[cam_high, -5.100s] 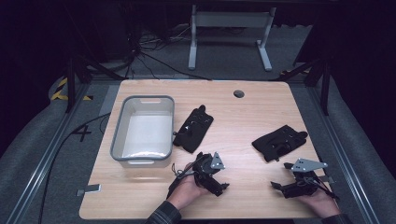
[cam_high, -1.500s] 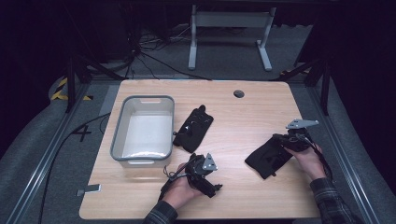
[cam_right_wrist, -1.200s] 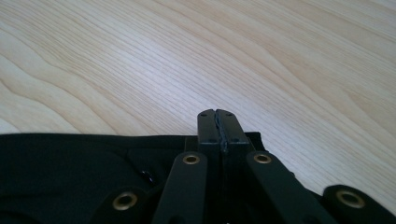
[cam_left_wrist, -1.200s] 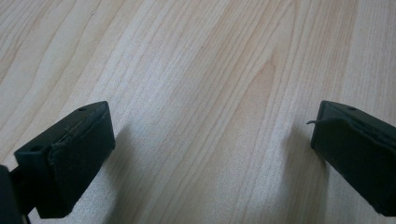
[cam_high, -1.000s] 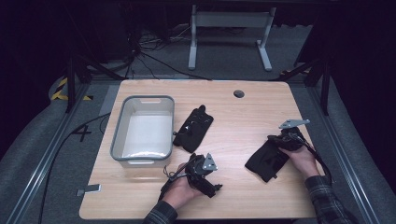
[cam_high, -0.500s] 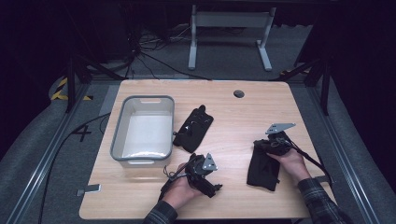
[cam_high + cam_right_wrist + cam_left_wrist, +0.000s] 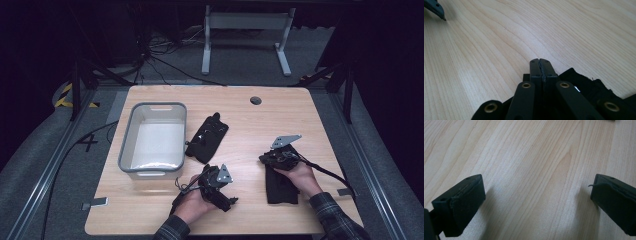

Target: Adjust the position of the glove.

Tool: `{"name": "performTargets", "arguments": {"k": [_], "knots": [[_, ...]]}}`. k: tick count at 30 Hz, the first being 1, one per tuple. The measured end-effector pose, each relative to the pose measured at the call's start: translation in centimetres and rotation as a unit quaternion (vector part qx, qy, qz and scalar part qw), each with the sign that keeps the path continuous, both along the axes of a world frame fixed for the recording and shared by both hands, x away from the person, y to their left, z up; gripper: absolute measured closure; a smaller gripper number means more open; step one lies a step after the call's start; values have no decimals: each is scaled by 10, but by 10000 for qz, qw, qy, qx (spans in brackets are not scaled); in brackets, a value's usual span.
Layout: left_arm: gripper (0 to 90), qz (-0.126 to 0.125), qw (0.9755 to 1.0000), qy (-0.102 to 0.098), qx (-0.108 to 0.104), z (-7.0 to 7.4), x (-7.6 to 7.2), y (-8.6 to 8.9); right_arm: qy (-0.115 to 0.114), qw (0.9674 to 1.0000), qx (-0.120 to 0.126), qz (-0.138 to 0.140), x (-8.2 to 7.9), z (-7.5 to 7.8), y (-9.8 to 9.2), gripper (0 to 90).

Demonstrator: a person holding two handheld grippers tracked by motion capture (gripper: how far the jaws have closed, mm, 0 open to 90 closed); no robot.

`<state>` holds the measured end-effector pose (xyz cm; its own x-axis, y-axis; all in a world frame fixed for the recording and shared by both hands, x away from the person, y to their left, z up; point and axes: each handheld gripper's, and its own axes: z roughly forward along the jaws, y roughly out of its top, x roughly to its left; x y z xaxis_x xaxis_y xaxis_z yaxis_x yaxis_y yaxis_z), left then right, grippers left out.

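Note:
A black fabric pouch [image 7: 281,189] lies on the wooden table at the front right, partly under the person's right hand. My right gripper [image 7: 266,159] sits at its far end, jaws shut on the pouch's edge. In the right gripper view the shut gripper [image 7: 540,65] points across bare wood, with the black pouch [image 7: 587,85] under and behind it. A second black pouch [image 7: 207,139] lies mid-table beside the grey tray [image 7: 153,107]. My left gripper [image 7: 226,198] rests low near the front edge, and the left gripper [image 7: 536,195] is open over bare wood.
The grey tray holds nothing. A round cable hole [image 7: 255,100] sits near the table's far edge, with a metal stand [image 7: 245,20] on the floor beyond. Bare wood lies between the two grippers. A dark corner [image 7: 435,7] shows at the top left of the right gripper view.
My right gripper has moved left and toward the front, pulling the right pouch with it and turning it lengthwise. The left gripper has stayed in place, open.

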<state>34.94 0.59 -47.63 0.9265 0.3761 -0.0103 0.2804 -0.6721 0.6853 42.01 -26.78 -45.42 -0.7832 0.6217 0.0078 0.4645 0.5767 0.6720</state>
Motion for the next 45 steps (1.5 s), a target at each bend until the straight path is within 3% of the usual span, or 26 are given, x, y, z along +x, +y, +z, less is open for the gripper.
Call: {"name": "performTargets", "arguments": {"k": [5, 8, 9, 16, 21, 24, 26, 36, 45], "knots": [[0, -6, 10000, -2, 0, 0, 0, 0, -291, 9992, 230, -143, -9, 25, -22, 900], [0, -7, 10000, -2, -1, 0, 0, 0, -340, 9990, 224, -208, -15, 31, -33, 900], [0, -7, 10000, -4, 0, 0, 0, 0, -334, 9989, 200, -260, -24, 33, -45, 900], [0, 3, 10000, -13, 9, 0, 0, 0, -197, 9992, -9, -355, -45, 24, -68, 900], [0, 7, 10000, -12, 9, 0, 0, 0, -148, 9989, -99, -438, -52, 16, -77, 899], [0, 13, 10000, -5, 8, 0, 0, 0, -95, 9990, -169, -395, -51, 13, -75, 900], [0, 17, 10000, -6, 2, 0, 0, 0, -45, 9988, -340, -355, -50, 8, -71, 900], [0, 53, 10000, 29, 27, 1, -1, 0, -29, 9995, -291, -89, -53, 6, -58, 900], [4, 169, 9998, 88, 110, 3, 0, 2, 38, 9991, -196, 366, -70, 4, -44, 900]]}}
